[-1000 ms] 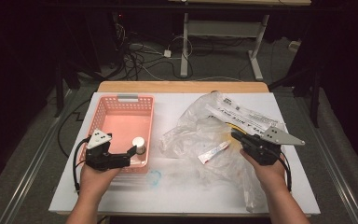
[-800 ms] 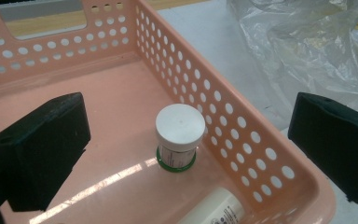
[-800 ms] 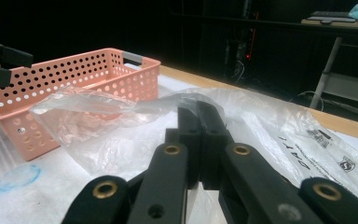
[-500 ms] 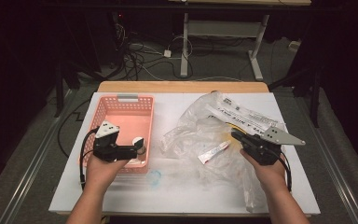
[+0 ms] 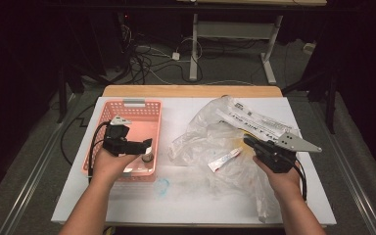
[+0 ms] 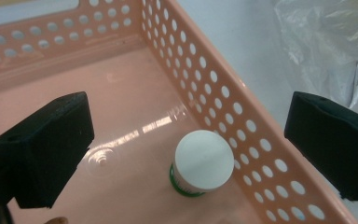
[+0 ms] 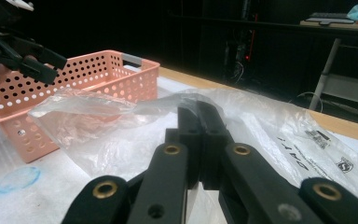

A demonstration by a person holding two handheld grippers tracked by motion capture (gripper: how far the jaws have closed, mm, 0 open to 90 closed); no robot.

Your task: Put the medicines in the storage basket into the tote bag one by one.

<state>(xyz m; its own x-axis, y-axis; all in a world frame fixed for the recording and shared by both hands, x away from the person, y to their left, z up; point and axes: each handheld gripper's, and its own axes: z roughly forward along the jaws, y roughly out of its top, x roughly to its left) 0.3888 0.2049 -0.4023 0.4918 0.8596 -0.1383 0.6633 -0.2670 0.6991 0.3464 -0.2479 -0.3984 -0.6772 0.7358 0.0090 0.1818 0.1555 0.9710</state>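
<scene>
The room around is dark, with many cables on the floor and a white-legged desk (image 5: 235,39) standing behind. The tabletop (image 5: 186,200) is white, with a strip of bare wood along its far edge and a small blue ring mark (image 5: 162,186) near the front.

On the right half of the tabletop lies a big clear plastic bag (image 5: 210,142), very crumpled, with a white printed label (image 5: 254,122) on its far part. A small white tube with red print (image 5: 223,159) lies in the bag's folds, though I cannot tell whether it is inside or on top.

On the left half stands a pink plastic basket (image 5: 132,108), rectangular, with round holes in its walls and a grey handle at the far end. Its floor is smooth and shiny.

The right hand-held gripper (image 5: 254,145) rests at the right side of the bag, and its jaws are pressed together on a fold of the clear plastic, which rises a little from the tabletop in the right gripper view.

The left hand-held gripper (image 6: 186,154) hangs above the near right corner of the basket with its jaws spread wide, touching nothing.

Below it, a small round jar (image 6: 200,161) stands upright on the basket floor, just beside the right wall. It has a flat white lid and a green band under the lid.
</scene>
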